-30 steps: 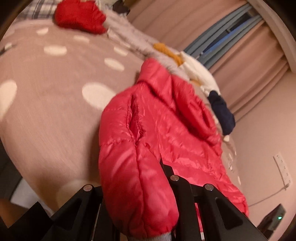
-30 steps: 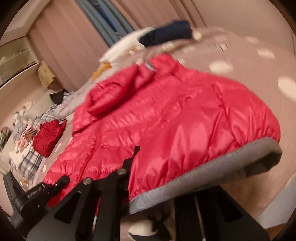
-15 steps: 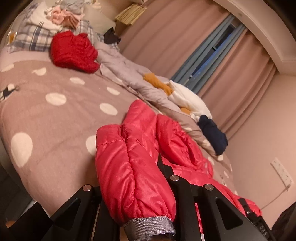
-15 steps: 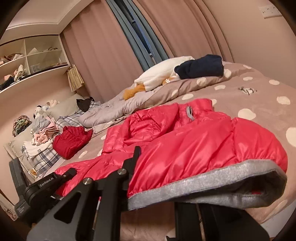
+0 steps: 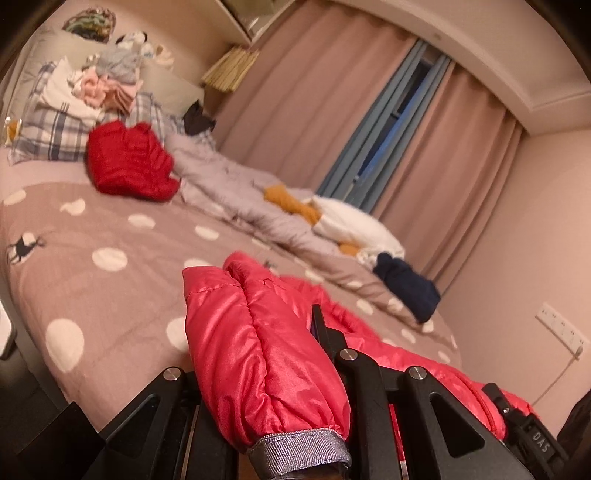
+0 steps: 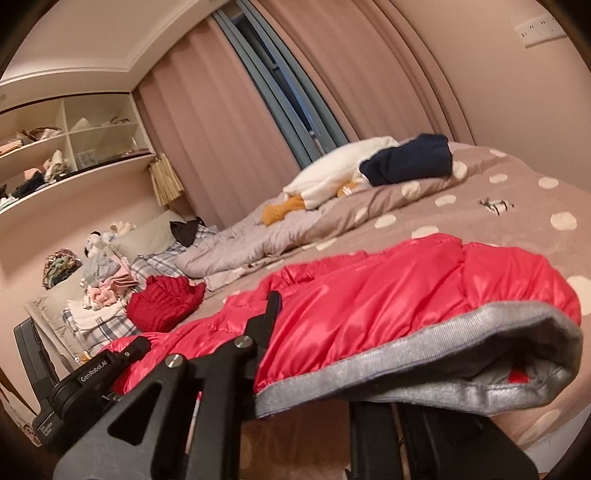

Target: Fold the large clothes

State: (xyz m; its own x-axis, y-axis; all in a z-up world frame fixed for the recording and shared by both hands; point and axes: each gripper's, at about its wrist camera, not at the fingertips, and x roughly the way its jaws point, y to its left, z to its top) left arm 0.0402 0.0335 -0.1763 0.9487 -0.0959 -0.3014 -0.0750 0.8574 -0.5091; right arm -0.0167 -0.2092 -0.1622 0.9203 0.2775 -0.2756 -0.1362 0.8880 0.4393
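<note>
On the left, the left claw (image 5: 273,354) is pinched on a sleeve (image 5: 258,354) of the red puffer jacket (image 6: 388,310), which bulges up between its black fingers (image 5: 325,332); the grey knit cuff (image 5: 299,448) hangs at the near end, at the bottom of the left wrist view. From there the jacket runs rightward across the near edge of the bed (image 5: 110,288), partly lifted off the taupe duvet with white dots, to the right claw (image 6: 314,332). That claw has the jacket's grey ribbed hem (image 6: 406,373) between its jaws, which are opening slightly at this moment while the fabric still lies across them; only its left finger (image 6: 271,314) shows, the other hidden under the hem. The hem droops open on the right, showing the grey lining.

Farther back on the bed, from the left: a plaid pillow (image 5: 55,136) stacked with pale folded clothes (image 5: 99,88), a darker red quilted garment (image 5: 129,166), a crumpled lilac-grey quilt (image 5: 229,192), a mustard item (image 5: 291,201), a white plush thing (image 5: 354,225) and a navy garment (image 5: 406,288). Pink curtains (image 5: 314,110) with a blue-grey strip between them hang behind the bed. In the right wrist view, wall shelves (image 6: 66,147) sit at upper left and a wall socket (image 6: 539,27) at upper right.
</note>
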